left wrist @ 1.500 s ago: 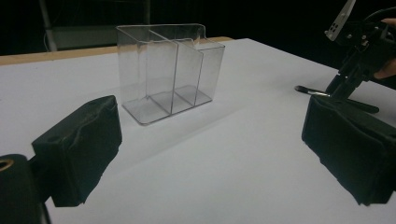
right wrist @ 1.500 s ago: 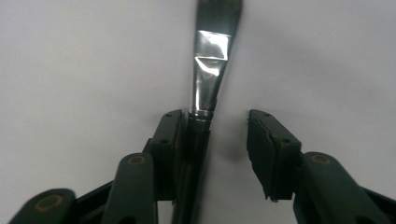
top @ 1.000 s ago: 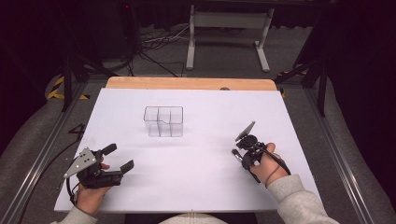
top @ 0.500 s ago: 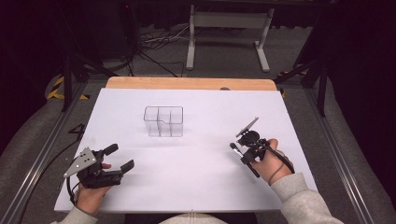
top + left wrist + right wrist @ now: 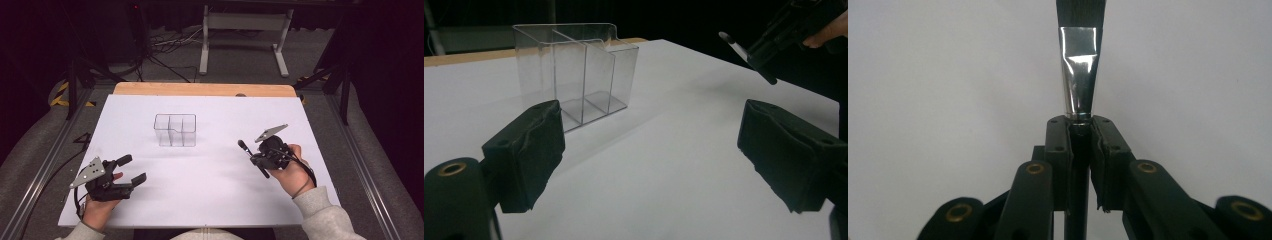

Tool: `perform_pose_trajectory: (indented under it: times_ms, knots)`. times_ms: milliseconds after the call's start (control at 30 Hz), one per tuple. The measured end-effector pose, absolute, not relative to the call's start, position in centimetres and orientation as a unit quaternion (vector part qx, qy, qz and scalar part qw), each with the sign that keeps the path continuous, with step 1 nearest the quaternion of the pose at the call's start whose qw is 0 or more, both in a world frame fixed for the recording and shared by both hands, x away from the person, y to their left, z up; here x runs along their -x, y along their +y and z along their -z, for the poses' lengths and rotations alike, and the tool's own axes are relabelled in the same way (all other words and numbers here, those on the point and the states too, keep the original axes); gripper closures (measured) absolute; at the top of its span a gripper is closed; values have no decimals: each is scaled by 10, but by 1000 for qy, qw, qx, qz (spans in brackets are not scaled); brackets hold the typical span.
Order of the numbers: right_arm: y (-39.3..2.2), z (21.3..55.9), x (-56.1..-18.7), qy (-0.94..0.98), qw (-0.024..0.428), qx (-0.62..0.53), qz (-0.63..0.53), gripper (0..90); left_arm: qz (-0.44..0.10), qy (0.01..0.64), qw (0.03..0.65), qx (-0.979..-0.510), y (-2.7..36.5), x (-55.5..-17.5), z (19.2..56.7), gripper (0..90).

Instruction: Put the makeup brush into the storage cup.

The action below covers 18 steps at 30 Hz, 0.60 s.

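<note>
A clear plastic organizer [image 5: 175, 131] with upright dividers stands on the white table [image 5: 220, 205], a little left of the middle. It also rises ahead of my left gripper [image 5: 649, 155], as the organizer [image 5: 574, 75] seen from low down. My left gripper [image 5: 132, 169] rests near the front left corner, open, with nothing between its pads. My right gripper [image 5: 257, 160] hovers at the right, shut on a flat brush [image 5: 245, 148]. The brush [image 5: 1079, 60] has a silver ferrule and dark bristles that point away from the jaws. The other hand's gripper [image 5: 794, 25] and brush [image 5: 736, 46] show at top right.
A wooden strip [image 5: 200, 89] edges the table's far side. Beyond it are floor cables [image 5: 165, 47] and a white metal stand [image 5: 245, 22]. Metal rails [image 5: 50, 165] run along both sides of the table.
My right hand has turned slightly and shifted a little, so the brush it holds now lies at a different angle. The left gripper and the organizer have not moved.
</note>
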State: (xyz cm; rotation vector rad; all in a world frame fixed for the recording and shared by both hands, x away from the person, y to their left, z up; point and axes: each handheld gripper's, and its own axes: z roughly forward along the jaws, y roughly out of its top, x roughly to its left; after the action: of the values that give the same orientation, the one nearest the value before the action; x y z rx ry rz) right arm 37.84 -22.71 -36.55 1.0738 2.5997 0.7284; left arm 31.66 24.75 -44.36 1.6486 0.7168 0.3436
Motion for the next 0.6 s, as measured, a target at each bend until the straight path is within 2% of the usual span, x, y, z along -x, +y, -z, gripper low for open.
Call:
perform_pose_trajectory:
  times_ms: [600]
  knots:
    - [-223,365,-361,850,173,-241,-435,797,-134,292,605,-729,244,-319,443,112]
